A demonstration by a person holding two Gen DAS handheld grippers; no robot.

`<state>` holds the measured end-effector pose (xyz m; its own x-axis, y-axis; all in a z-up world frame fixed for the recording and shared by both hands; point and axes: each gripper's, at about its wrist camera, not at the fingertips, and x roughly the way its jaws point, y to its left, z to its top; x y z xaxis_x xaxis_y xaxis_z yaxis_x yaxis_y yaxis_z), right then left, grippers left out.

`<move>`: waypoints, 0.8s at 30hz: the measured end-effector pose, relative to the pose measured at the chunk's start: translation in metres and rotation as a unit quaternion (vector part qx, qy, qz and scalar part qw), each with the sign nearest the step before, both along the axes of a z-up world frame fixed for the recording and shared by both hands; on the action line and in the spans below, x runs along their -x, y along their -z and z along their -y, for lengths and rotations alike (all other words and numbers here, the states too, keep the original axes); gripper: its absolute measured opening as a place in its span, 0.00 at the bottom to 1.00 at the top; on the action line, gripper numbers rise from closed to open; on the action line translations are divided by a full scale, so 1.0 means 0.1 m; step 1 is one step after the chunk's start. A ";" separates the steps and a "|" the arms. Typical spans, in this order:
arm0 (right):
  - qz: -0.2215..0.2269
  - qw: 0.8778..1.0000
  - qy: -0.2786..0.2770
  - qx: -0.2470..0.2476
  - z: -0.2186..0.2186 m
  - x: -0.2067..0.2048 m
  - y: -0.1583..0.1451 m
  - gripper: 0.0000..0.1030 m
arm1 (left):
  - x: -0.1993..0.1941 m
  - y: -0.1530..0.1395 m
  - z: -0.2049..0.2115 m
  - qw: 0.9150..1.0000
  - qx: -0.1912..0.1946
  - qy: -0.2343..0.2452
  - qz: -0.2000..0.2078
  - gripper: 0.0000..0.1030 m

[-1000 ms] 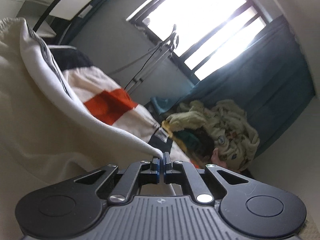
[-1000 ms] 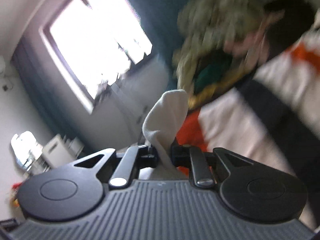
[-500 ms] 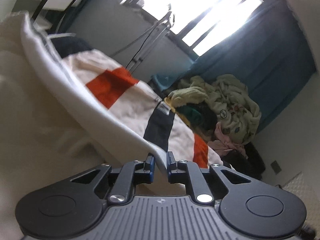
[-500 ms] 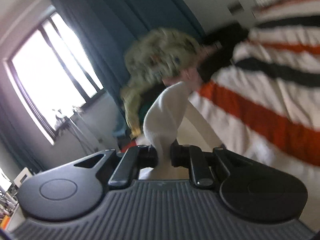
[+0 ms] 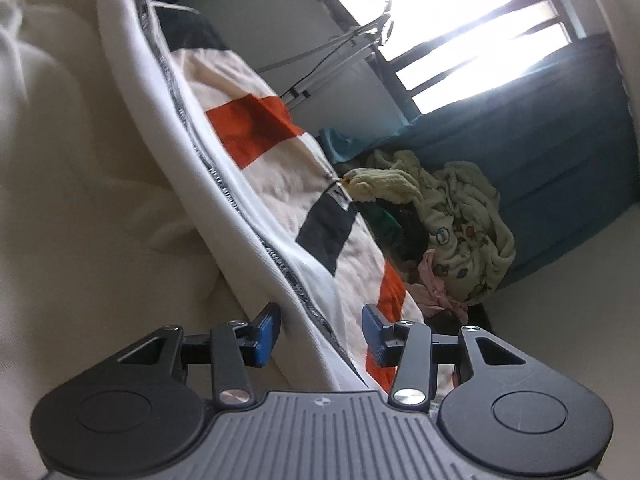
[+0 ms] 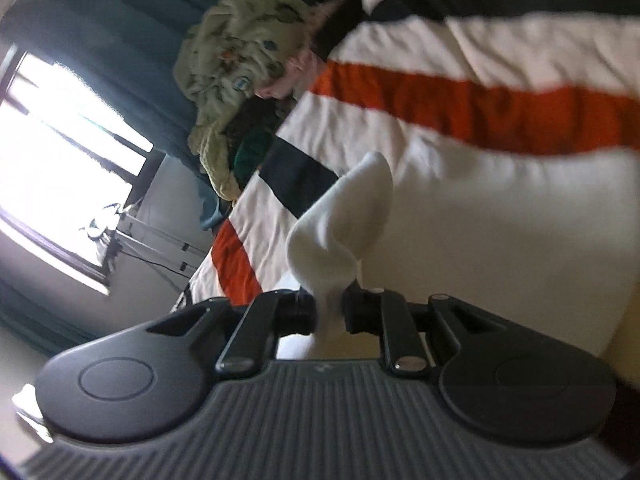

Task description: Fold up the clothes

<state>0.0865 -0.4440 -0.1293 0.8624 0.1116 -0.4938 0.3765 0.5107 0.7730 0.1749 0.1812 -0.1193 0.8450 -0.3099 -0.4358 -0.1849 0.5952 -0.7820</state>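
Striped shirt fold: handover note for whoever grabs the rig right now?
Left gripper: open, its fingers either side of the striped shirt's white hem, not pinching.
Right gripper: shut on a bunched white edge of fabric.
Shirt is spread out in front of both grippers; a pile of unfolded clothes sits beyond, by the blue curtain.
Done: no finished fold visible.
Left: probably complete this fold, then the pile.

Two black two-finger grippers: the left gripper [image 5: 320,330] and the right gripper [image 6: 330,312]. One cream garment with a white ribbed hem [image 5: 224,184]. One white blanket with orange and black stripes [image 6: 480,100]. One heap of rumpled pale-green and dark clothes [image 5: 452,224]. One bright barred window [image 5: 452,12]. One dark blue curtain [image 5: 560,128].
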 end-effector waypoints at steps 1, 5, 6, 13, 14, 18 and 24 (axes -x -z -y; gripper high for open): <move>-0.005 1.000 0.002 -0.013 0.01 0.02 0.03 0.19 | -0.03 0.04 -0.01 1.000 0.004 -0.002 -0.007 0.45; -0.021 0.998 0.016 -0.060 0.07 0.04 0.12 0.35 | -0.11 0.15 -0.06 0.999 0.012 -0.018 -0.028 0.45; -0.025 0.997 0.021 -0.069 0.08 0.04 0.14 0.39 | -0.12 0.17 -0.09 0.999 0.014 -0.024 -0.031 0.44; -0.028 0.996 0.071 -0.046 0.18 0.19 0.11 0.27 | -0.12 0.17 -0.30 0.997 0.033 -0.068 -0.030 0.30; -0.021 0.996 0.078 -0.038 0.20 0.21 0.08 0.21 | -0.11 0.16 -0.32 0.996 0.036 -0.074 -0.028 0.27; 0.034 0.995 0.090 -0.017 0.21 0.28 0.00 0.11 | -0.11 0.14 -0.41 0.994 0.063 -0.085 -0.014 0.09; 0.113 0.989 0.084 0.033 0.13 0.23 -0.28 0.10 | -0.09 0.02 -0.37 0.995 0.034 -0.090 0.004 0.05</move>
